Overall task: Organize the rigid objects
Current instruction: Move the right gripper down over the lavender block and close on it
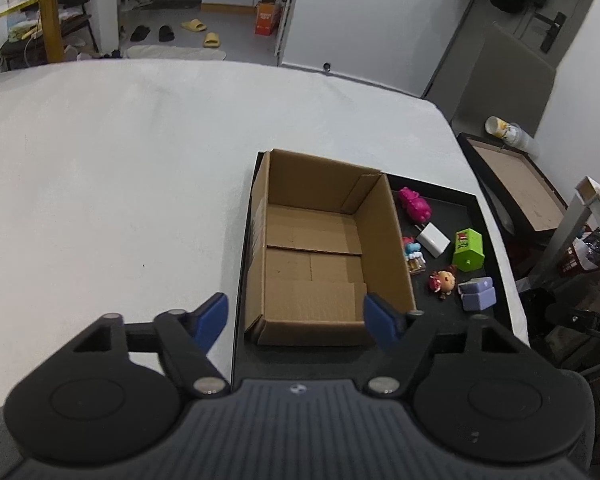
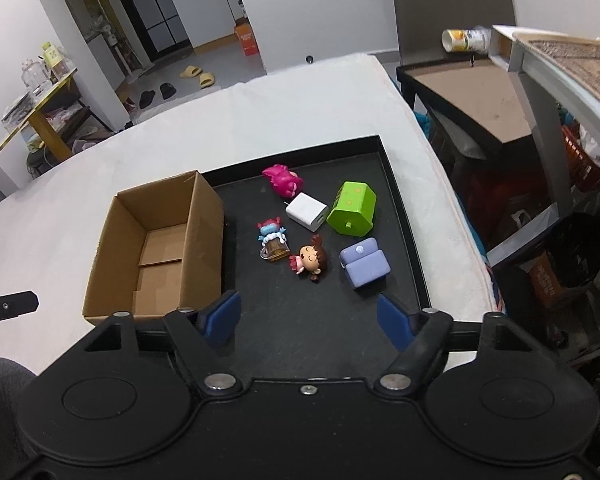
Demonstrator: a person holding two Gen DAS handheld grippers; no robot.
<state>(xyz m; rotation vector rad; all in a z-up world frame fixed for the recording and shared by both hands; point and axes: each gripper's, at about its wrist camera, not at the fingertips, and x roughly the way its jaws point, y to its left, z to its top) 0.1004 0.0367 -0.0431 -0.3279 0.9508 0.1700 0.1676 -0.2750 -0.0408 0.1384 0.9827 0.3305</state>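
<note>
An empty open cardboard box [image 1: 312,256] [image 2: 160,248] stands on the left part of a black tray [image 2: 404,216] [image 1: 460,196]. On the tray to its right lie a pink toy [image 2: 283,179] [image 1: 415,203], a white charger [image 2: 307,211] [image 1: 433,239], a green toy house [image 2: 353,208] [image 1: 468,249], a blue figure on a mug [image 2: 273,238] [image 1: 414,254], a doll [image 2: 310,263] [image 1: 444,281] and a purple toy sofa [image 2: 365,262] [image 1: 477,294]. My left gripper [image 1: 296,320] is open and empty over the box's near edge. My right gripper [image 2: 310,320] is open and empty above the tray's near part.
The tray sits on a white table [image 1: 100,168] near its right edge. To the right stand a black side table [image 2: 472,92] with a paper cup [image 2: 460,39], and shelving [image 2: 560,80]. Slippers and an orange box lie on the floor beyond.
</note>
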